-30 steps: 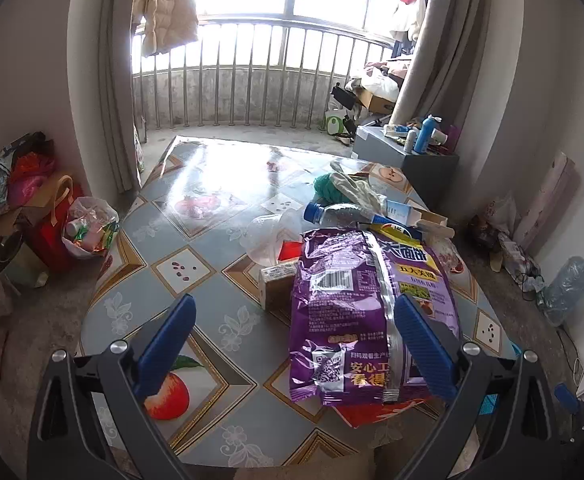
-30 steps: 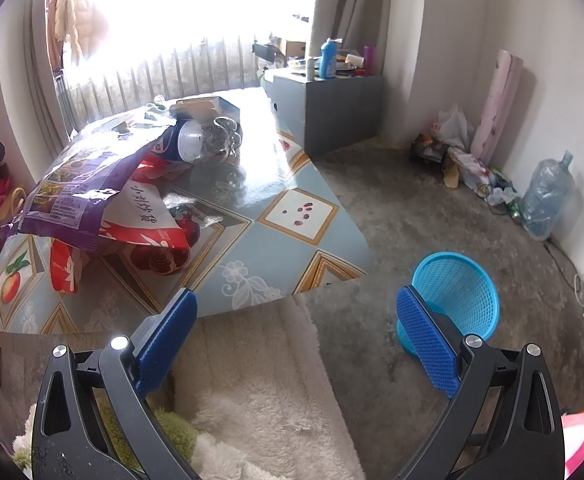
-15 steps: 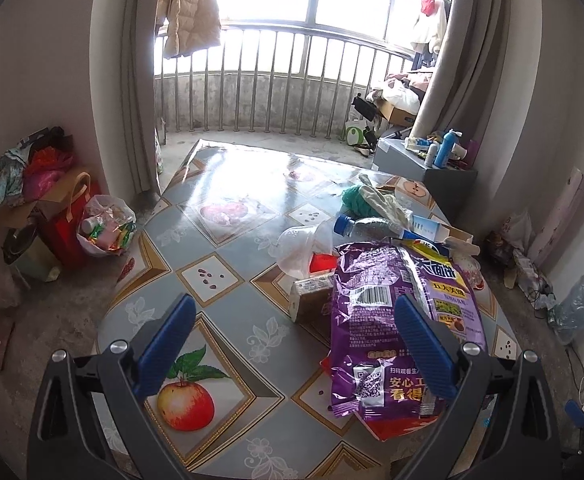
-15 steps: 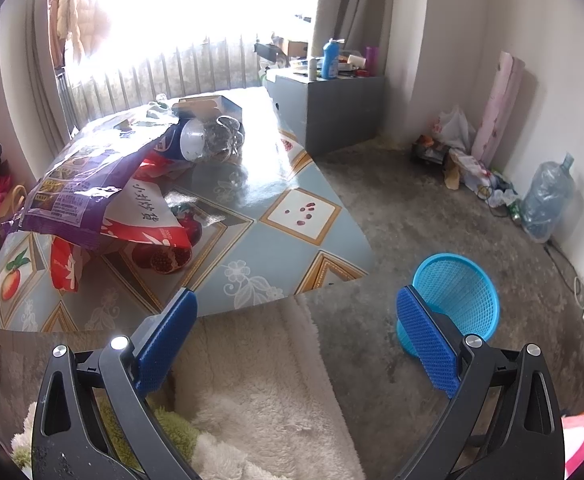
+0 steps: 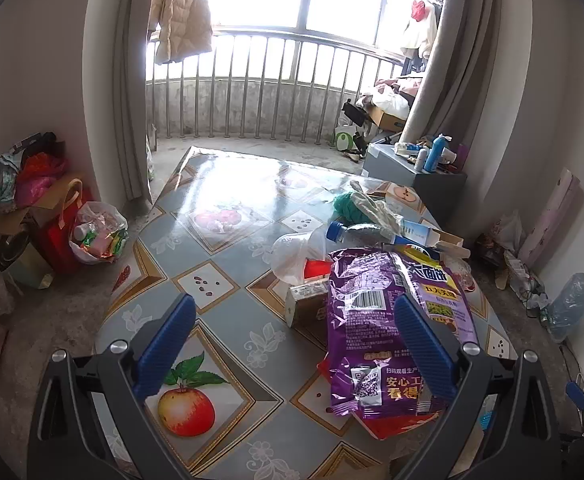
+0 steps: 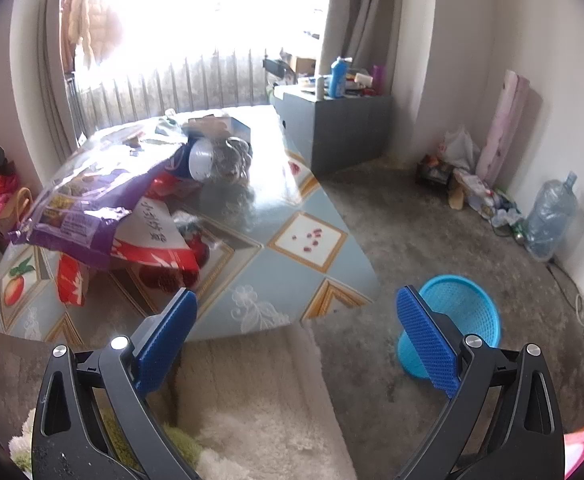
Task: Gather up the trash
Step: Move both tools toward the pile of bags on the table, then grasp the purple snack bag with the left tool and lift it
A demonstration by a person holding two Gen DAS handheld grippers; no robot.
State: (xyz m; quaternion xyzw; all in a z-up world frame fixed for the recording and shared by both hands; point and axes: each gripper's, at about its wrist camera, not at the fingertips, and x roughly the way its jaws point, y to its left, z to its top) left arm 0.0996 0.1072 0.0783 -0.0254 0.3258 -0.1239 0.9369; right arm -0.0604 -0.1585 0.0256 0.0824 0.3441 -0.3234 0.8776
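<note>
Only right cam shows blue basket.

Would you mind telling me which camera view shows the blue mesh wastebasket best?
The right wrist view: the blue mesh wastebasket stands on the floor beside the table, its rim and wall plain, partly behind the right tool's finger. The left wrist view shows at most a blue sliver at the lower right.

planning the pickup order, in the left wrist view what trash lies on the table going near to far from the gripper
purple snack bag → small carton box → clear plastic cup → plastic bottle with blue cap → green bundle
</note>
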